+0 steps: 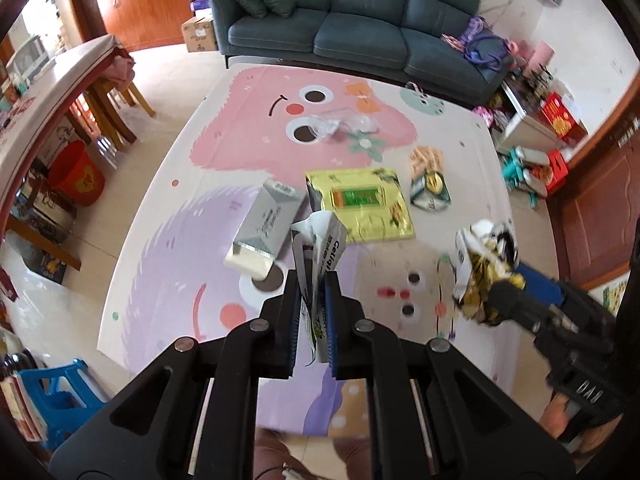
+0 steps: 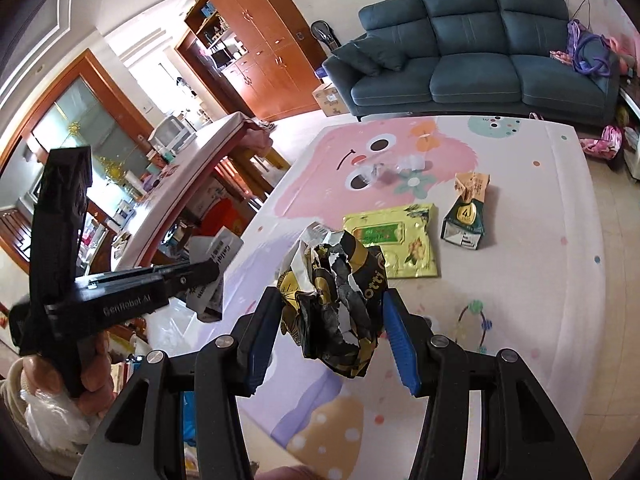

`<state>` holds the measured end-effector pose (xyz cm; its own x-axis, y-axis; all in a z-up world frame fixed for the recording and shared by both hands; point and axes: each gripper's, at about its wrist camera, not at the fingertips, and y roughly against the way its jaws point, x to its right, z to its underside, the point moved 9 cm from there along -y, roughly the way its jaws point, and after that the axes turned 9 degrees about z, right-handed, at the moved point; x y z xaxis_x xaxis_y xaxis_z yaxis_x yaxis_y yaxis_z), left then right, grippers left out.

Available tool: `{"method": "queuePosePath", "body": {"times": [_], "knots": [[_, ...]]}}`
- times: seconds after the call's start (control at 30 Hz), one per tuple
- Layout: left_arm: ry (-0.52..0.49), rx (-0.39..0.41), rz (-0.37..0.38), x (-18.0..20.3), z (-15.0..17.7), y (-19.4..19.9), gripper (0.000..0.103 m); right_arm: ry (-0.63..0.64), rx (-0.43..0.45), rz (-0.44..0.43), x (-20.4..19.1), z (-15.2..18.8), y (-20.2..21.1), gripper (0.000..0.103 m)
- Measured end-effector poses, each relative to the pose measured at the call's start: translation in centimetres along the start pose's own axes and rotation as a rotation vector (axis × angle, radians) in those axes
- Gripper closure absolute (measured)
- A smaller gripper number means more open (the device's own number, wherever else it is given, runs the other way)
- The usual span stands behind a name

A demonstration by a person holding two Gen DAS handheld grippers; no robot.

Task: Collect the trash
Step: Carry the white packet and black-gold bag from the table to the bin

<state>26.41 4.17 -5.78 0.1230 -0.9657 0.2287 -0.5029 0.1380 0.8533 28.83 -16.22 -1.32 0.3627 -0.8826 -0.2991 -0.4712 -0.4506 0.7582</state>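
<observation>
Both grippers are loaded and raised above a cartoon-printed play mat (image 1: pixel 168 216); the step in hand appears to be carrying two collected pieces of trash toward disposal.

Left to right in the left wrist view: a red bucket (image 1: pixel 78 178) stands on the floor beside the mat, under the edge of a long table (image 1: pixel 48 84); whether it is the bin cannot be told. On the mat lies a silver carton (image 1: pixel 266 222), tilted, just beside a flat yellow-green foil packet (image 1: pixel 362 204). The left gripper (image 1: pixel 313 312) has its fingers nearly closed, pinching a white printed wrapper (image 1: pixel 318 248) that stands up between them. Farther back rests crumpled clear plastic (image 1: pixel 340 125); right of the foil packet sits a green-and-orange torn pouch (image 1: pixel 430 184). At far right the right gripper (image 1: pixel 504 280) carries a crumpled black-and-gold wrapper (image 1: pixel 482 272).

In the right wrist view, the right gripper (image 2: pixel 332 320) has its fingers partly open, closed only as far as the bulky black-and-gold wrapper (image 2: pixel 340 300) allows, with each pad against it.

The next move likely calls for a receptacle, which is not identifiable here; both grips must hold meanwhile. Four items remain on the mat. Nothing stands between the grippers, though they are near each other and could collide.
</observation>
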Motion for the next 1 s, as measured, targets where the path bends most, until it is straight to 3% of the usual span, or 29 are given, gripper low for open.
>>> {"method": "queuePosePath", "body": {"times": [0.17, 0.43, 0.7, 1.0], "knots": [[-0.04, -0.005, 0.021, 0.3, 2.9, 2.3, 0.095, -0.014, 0.04, 0.016, -0.9, 1.7, 3.3, 0.051], [-0.17, 0.052, 0.088, -1.0, 7.1, 7.8, 0.095, -0.054, 0.11, 0.086, -4.5, 6.0, 8.1, 0.051], [-0.271, 0.062, 0.197, -2.2, 13.8, 12.5, 0.095, -0.143, 0.168, 0.183, -9.3, 14.6, 12.4, 0.051], [-0.357, -0.015, 0.271, -2.2, 23.4, 13.3, 0.095, -0.203, 0.104, 0.246, -13.1, 25.2, 14.2, 0.051]]}}
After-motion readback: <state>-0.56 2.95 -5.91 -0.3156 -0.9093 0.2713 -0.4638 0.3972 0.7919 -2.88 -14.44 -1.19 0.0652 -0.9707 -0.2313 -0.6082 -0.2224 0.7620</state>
